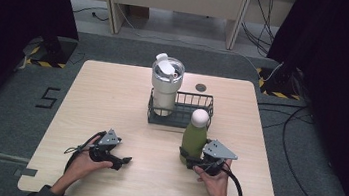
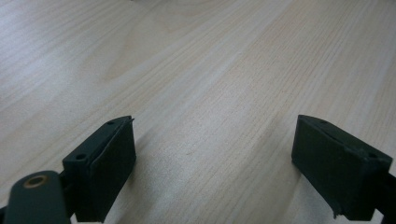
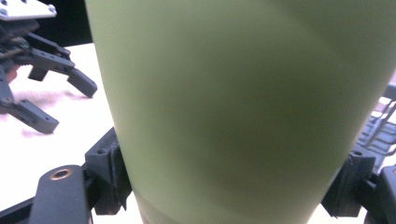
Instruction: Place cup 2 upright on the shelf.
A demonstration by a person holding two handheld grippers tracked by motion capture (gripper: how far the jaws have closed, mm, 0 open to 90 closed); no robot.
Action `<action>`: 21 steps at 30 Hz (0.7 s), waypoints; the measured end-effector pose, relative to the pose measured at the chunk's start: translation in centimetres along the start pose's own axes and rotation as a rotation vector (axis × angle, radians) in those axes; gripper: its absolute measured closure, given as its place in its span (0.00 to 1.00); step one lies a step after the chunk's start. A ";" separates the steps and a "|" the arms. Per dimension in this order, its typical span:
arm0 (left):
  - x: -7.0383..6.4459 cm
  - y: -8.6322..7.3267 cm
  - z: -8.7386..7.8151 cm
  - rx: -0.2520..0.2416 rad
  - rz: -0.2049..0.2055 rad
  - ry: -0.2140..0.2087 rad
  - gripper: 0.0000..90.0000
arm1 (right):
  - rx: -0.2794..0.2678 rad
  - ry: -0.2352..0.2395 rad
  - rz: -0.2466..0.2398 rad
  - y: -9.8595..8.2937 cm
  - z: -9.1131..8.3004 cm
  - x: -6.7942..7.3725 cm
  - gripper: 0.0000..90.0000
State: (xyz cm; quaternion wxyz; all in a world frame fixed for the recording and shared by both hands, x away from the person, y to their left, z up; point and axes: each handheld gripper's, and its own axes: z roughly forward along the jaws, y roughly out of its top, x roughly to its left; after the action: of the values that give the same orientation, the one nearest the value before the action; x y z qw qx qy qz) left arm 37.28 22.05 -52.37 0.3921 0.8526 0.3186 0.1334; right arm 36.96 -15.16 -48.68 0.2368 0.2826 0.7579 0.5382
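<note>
An olive-green bottle [image 1: 194, 139] with a white cap [image 1: 200, 117] stands upright just in front of a black wire basket [image 1: 197, 101]. My right gripper [image 1: 191, 157] is shut on the bottle's lower body, one jaw on each side. In the right gripper view the green bottle [image 3: 233, 107] sits between the jaws of my right gripper [image 3: 232, 170]. A white tumbler [image 1: 166, 84] with a lid stands in the basket's left half. My left gripper [image 1: 124, 161] rests low at the table's front left, open, with bare wood between the jaws of the left gripper [image 2: 215, 140].
The light wooden table [image 1: 111, 100] has a small dark round disc [image 1: 201, 87] behind the basket. In the right gripper view the left gripper [image 3: 65, 106] shows farther off and the basket's wires [image 3: 380, 130] show at the right edge. Cables trail on the floor to the right.
</note>
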 end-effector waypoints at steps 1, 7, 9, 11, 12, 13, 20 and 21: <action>0.0 0.0 0.0 0.000 0.000 0.000 0.14 | 0.000 0.000 0.000 0.0 0.0 0.0 0.23; 0.0 0.0 0.0 0.000 0.000 0.000 0.14 | -0.038 -0.009 0.050 0.6 -0.9 -0.7 0.23; 0.0 0.0 0.0 0.001 0.000 0.000 0.14 | -0.038 -0.014 0.051 0.7 -1.1 -0.9 0.23; 0.0 0.0 0.0 0.001 0.000 0.000 0.14 | -0.041 -0.030 0.054 0.9 -1.5 -1.2 0.23; 0.0 0.0 0.0 0.001 0.000 0.000 0.14 | -0.045 -0.035 0.050 1.0 -1.5 -1.4 0.23; 0.0 0.0 0.0 0.001 -0.001 0.001 0.14 | -0.045 -0.040 0.048 1.1 -1.7 -1.5 0.23; 0.0 0.0 0.0 0.001 -0.001 0.000 0.14 | -0.051 -0.061 0.036 2.2 -2.1 -1.9 0.23; 0.0 0.0 0.0 0.001 -0.001 0.000 0.14 | -0.051 -0.061 0.036 2.2 -2.1 -1.9 0.23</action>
State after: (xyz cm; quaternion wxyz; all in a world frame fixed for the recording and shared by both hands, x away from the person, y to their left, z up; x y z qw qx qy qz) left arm 37.30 22.05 -52.36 0.3918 0.8526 0.3191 0.1332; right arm 37.31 -17.29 -45.80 0.2572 0.3065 0.7310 0.5528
